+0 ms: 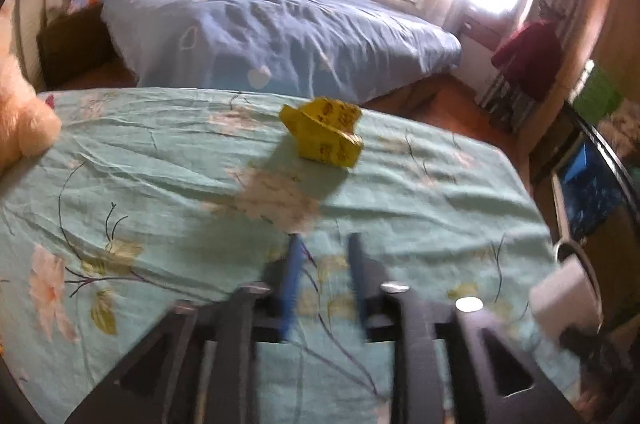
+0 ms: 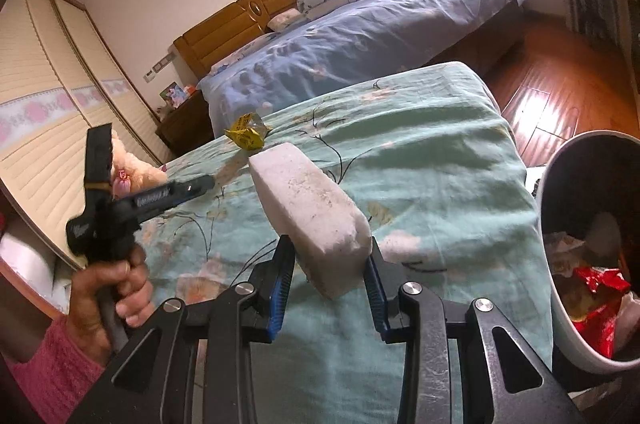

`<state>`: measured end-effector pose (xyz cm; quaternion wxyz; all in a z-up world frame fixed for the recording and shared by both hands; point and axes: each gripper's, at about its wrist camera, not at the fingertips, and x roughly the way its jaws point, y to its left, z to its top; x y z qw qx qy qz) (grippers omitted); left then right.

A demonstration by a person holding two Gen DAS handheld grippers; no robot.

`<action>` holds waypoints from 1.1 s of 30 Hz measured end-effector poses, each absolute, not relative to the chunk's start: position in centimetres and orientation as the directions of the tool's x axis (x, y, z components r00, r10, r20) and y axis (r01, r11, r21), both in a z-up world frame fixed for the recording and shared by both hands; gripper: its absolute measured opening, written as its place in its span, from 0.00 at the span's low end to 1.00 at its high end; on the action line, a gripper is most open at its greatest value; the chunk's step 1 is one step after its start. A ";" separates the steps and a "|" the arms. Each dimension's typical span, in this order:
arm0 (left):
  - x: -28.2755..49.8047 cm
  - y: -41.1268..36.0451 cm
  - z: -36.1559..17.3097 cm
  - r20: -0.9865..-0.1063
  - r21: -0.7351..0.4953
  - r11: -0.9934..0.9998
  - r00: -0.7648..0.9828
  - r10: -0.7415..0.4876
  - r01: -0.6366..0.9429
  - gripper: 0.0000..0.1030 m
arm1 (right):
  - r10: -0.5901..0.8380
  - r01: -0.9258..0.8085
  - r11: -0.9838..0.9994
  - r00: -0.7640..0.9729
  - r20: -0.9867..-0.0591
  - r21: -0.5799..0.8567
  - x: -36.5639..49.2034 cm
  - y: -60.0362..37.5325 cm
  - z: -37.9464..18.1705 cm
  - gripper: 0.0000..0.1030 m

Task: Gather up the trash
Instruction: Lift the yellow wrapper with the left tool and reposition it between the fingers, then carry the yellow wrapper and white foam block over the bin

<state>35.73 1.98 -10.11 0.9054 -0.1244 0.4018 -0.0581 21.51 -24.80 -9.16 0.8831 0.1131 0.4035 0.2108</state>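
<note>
A crumpled yellow wrapper lies on the green floral bedsheet, ahead of my left gripper, which is open and empty with a narrow gap between its blue pads. The wrapper also shows in the right wrist view. My right gripper is shut on a white foam block and holds it above the sheet. The left gripper shows at the left of the right wrist view, held in a hand. A white trash bin with red wrappers inside stands at the right, beside the bed.
A peach plush toy sits at the sheet's left edge. A second bed with a blue cover stands behind. Wooden floor lies to the right, a nightstand at the far left.
</note>
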 end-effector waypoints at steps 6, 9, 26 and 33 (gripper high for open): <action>39.4 0.5 -9.3 -0.691 -0.273 0.962 0.700 -0.181 -0.021 0.64 | 0.472 -0.269 0.880 0.587 -0.658 0.391 21.7 -25.3 -9.2 0.33; 42.0 -0.5 -9.8 -0.700 -0.249 0.968 0.698 -0.149 -0.042 0.72 | 0.478 -0.271 0.876 0.587 -0.653 0.398 21.8 -25.5 -9.1 0.33; 46.6 -2.0 -12.1 -0.737 -0.189 0.981 0.666 -0.113 -0.044 0.26 | 0.496 -0.273 0.866 0.586 -0.641 0.420 22.4 -26.5 -8.8 0.33; 41.4 -3.3 -11.0 -0.731 -0.216 0.976 0.657 -0.187 0.037 0.16 | 0.468 -0.240 0.878 0.617 -0.632 0.415 21.3 -28.3 -8.1 0.33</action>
